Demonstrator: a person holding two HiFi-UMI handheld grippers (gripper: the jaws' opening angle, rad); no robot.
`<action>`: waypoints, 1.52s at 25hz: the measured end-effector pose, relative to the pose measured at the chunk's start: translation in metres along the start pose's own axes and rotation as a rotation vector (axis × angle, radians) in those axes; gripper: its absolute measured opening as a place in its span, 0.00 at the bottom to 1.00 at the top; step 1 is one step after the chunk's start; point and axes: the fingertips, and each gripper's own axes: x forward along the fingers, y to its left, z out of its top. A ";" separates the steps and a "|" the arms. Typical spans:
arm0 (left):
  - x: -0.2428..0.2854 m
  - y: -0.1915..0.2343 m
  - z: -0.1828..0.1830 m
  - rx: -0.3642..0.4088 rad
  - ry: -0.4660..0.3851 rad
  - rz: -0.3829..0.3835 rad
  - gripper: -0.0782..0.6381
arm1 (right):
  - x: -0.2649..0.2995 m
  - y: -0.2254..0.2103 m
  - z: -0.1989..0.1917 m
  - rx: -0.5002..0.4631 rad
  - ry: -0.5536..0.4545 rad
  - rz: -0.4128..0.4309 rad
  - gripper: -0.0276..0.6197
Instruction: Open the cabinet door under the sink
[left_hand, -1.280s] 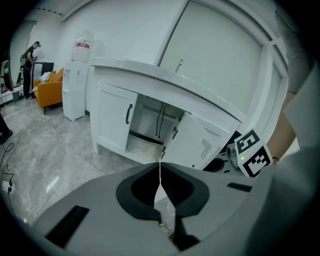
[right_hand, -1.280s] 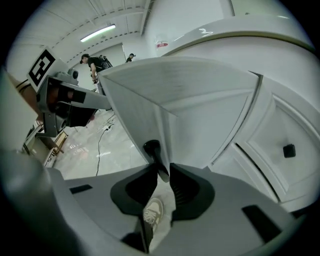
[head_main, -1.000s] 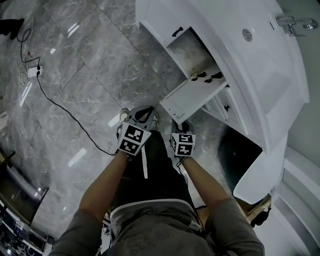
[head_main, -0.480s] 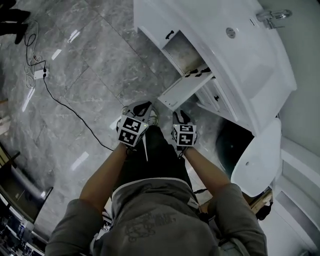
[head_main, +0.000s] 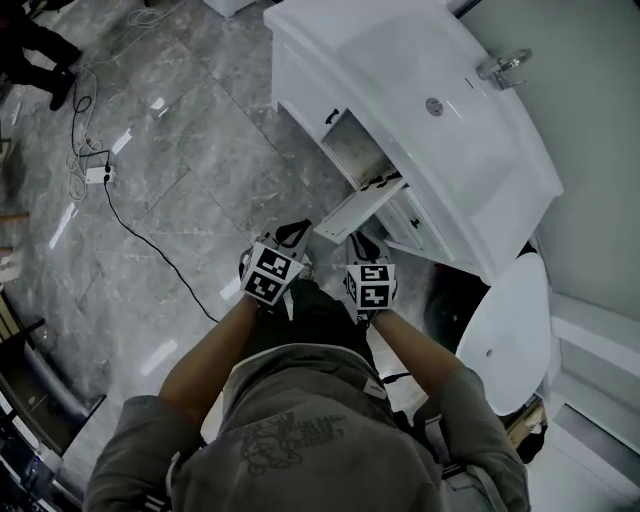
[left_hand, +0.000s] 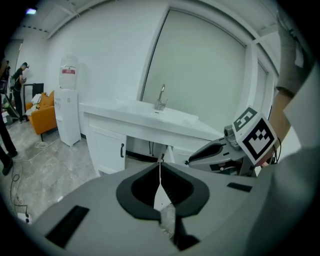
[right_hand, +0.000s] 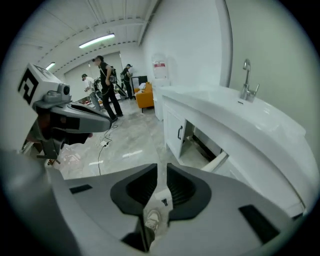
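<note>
The white sink cabinet (head_main: 300, 75) stands under the basin (head_main: 430, 120) with its tap (head_main: 505, 65). One door (head_main: 355, 212) hangs wide open, showing the dark inside (head_main: 358, 150); the door (right_hand: 175, 131) beside it, with a black handle, is shut. Both grippers hang in front of my body, short of the open door and touching nothing. My left gripper (head_main: 290, 235) (left_hand: 160, 162) is shut with nothing in it. On my right gripper (head_main: 365, 245) (right_hand: 162, 165) the jaws are closing, a narrow gap remains, and nothing is between them.
A toilet (head_main: 510, 335) with its lid down stands right of the cabinet. A black cable and power strip (head_main: 97, 175) lie on the marble floor at left. A water dispenser (left_hand: 67, 107) stands by the cabinet's far end. People (right_hand: 105, 85) stand in the background.
Both grippers have risen away from the floor and from the open door as I stood up. The door stays open.
</note>
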 end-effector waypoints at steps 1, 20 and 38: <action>-0.005 0.004 0.009 0.003 -0.011 0.011 0.14 | -0.004 0.001 0.015 -0.023 -0.029 0.003 0.15; -0.153 0.053 0.206 0.201 -0.328 0.222 0.14 | -0.130 0.050 0.301 0.009 -0.460 0.192 0.12; -0.335 0.036 0.340 0.346 -0.695 0.424 0.14 | -0.310 0.157 0.421 -0.287 -0.919 0.437 0.10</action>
